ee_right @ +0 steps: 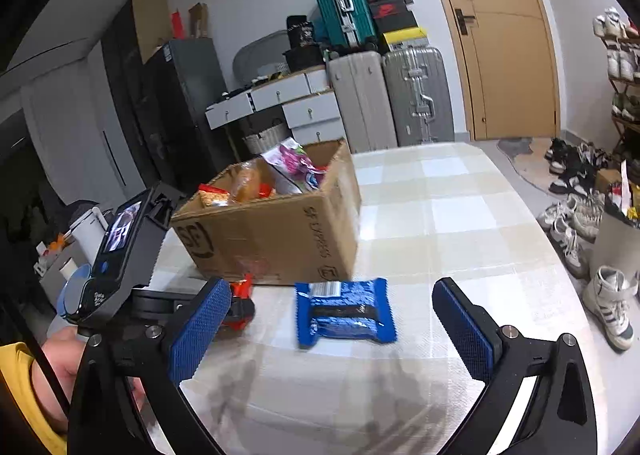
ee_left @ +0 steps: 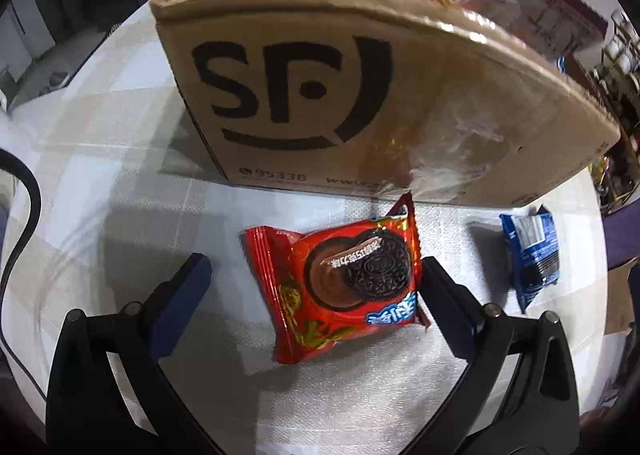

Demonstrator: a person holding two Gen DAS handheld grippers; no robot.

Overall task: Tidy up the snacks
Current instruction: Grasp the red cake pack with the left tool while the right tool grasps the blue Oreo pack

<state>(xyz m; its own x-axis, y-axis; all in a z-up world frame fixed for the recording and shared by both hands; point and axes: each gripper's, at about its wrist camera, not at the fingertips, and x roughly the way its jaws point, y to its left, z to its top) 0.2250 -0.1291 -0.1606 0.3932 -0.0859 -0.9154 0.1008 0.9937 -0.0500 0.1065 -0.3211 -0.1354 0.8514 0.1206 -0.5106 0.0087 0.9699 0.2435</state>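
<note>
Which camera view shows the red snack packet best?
The left wrist view: the red snack packet lies whole on the tablecloth between the open fingers of the left gripper, its cookie picture clear. The right wrist view shows only a red corner behind a blue finger pad.

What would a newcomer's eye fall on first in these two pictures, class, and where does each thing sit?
The big cardboard box with bold black lettering, stuffed with snacks, stands on the checked tablecloth. Just in front of it lies a red cookie packet, framed by the open left tool. To its right, a blue packet lies flat ahead of the open right tool.
</note>
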